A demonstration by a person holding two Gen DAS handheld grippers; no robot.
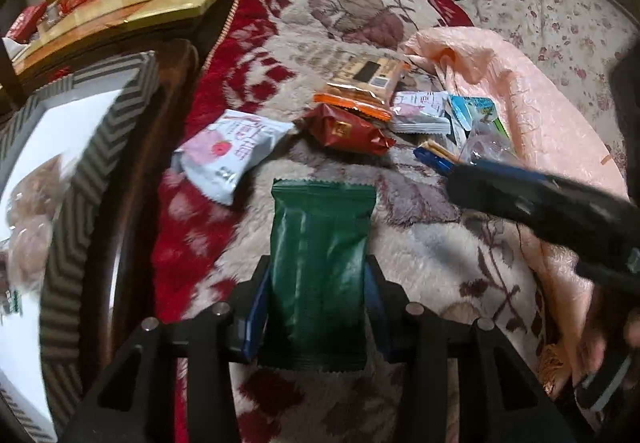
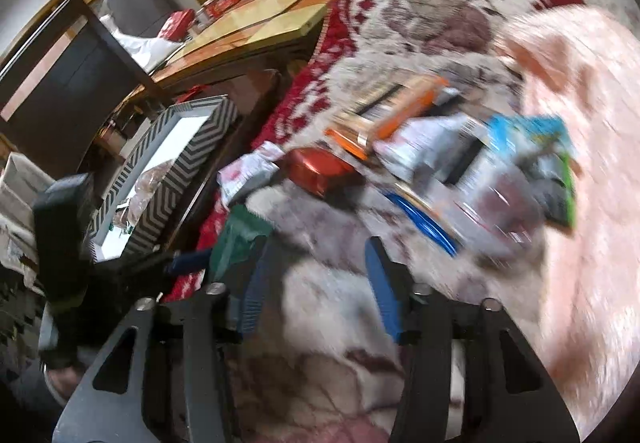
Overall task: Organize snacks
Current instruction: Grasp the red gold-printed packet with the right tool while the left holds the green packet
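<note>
A dark green snack packet stands upright over the floral blanket, and my left gripper is shut on its lower half, blue pads against both sides. The right wrist view shows the same green packet at lower left. My right gripper is open above bare blanket with nothing between its fingers; in the left wrist view the right gripper reaches in from the right toward the snack pile. That pile holds a white-pink packet, a red packet, an orange packet and several more.
A zigzag-patterned box with a white inside holds wrapped snacks at the left, off the blanket's red edge. A pink cloth lies right of the pile. A wooden table with clutter stands behind. The right wrist view is motion-blurred.
</note>
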